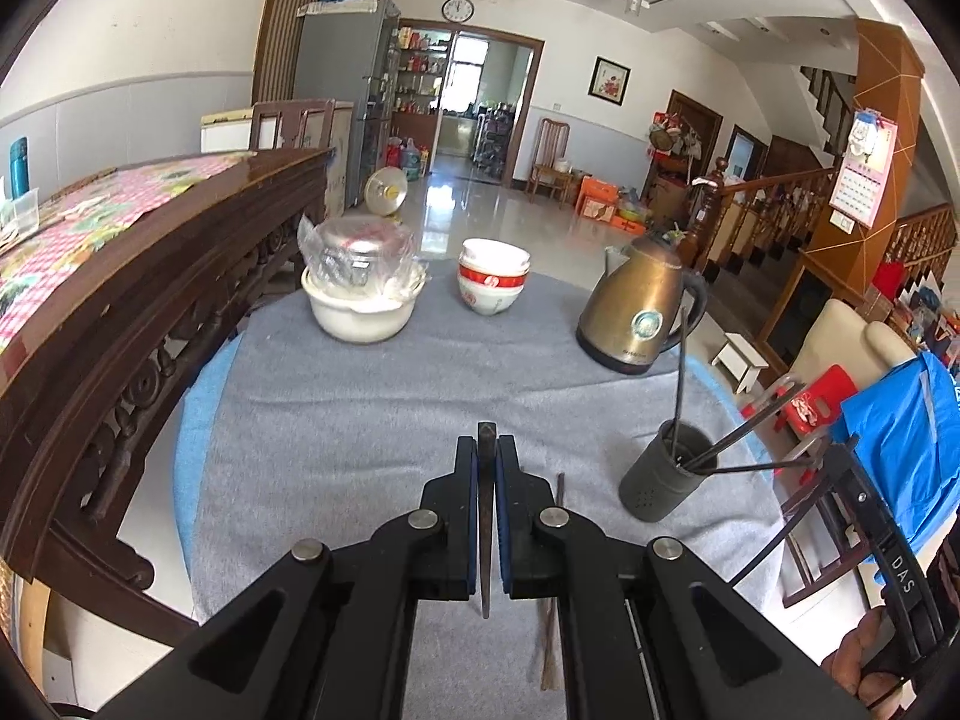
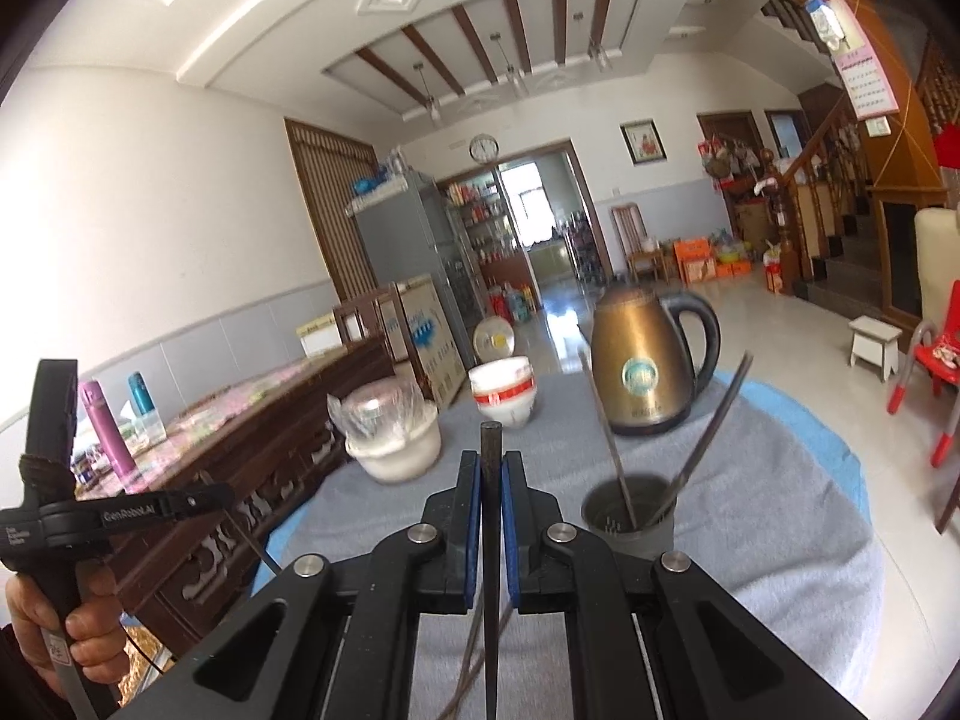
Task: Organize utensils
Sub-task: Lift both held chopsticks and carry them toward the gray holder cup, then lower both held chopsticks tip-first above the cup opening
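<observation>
My left gripper point(image 1: 485, 450) is shut on a dark chopstick point(image 1: 485, 516) and holds it above the grey cloth. A dark grey utensil holder point(image 1: 663, 474) stands to its right with several chopsticks leaning in it. Another chopstick point(image 1: 555, 576) lies on the cloth under the right finger. My right gripper point(image 2: 492, 468) is shut on a dark chopstick point(image 2: 491, 570), left of and near the holder point(image 2: 630, 519), which holds two chopsticks in this view. More utensils point(image 2: 471, 654) lie on the cloth below the gripper.
On the round table's grey cloth point(image 1: 372, 420) stand a white pot with a bagged lid point(image 1: 360, 294), stacked red-and-white bowls point(image 1: 493, 282) and a bronze kettle point(image 1: 639, 312). A carved wooden sideboard point(image 1: 150, 312) runs along the left. A chair with blue cloth point(image 1: 900, 462) is right.
</observation>
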Available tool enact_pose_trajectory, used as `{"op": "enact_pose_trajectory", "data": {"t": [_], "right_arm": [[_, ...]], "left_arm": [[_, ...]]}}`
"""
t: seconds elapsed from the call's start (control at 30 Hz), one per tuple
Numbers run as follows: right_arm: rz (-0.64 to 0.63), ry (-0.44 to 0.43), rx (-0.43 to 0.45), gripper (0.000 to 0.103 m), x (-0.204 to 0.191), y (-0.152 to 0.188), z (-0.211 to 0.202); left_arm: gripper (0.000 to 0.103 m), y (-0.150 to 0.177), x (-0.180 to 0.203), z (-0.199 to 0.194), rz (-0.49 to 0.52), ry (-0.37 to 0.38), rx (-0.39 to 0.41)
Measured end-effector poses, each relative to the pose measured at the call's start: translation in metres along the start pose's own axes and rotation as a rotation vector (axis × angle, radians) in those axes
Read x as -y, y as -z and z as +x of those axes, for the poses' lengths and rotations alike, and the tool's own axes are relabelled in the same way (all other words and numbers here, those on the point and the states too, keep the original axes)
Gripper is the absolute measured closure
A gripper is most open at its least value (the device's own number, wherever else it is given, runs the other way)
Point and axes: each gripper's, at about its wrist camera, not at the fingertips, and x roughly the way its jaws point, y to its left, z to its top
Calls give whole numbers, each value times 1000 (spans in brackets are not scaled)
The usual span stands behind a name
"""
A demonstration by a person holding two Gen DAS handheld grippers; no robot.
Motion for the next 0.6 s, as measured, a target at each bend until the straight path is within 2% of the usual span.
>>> {"op": "enact_pose_trajectory", "data": {"t": [0.27, 0.6], "right_arm": [[-12, 0, 115, 96, 5, -37, -8], [25, 14, 225, 96, 22, -70, -10]], "left_arm": [[97, -27, 41, -11, 71, 48, 75], [97, -53, 80, -22, 105, 113, 176]]}}
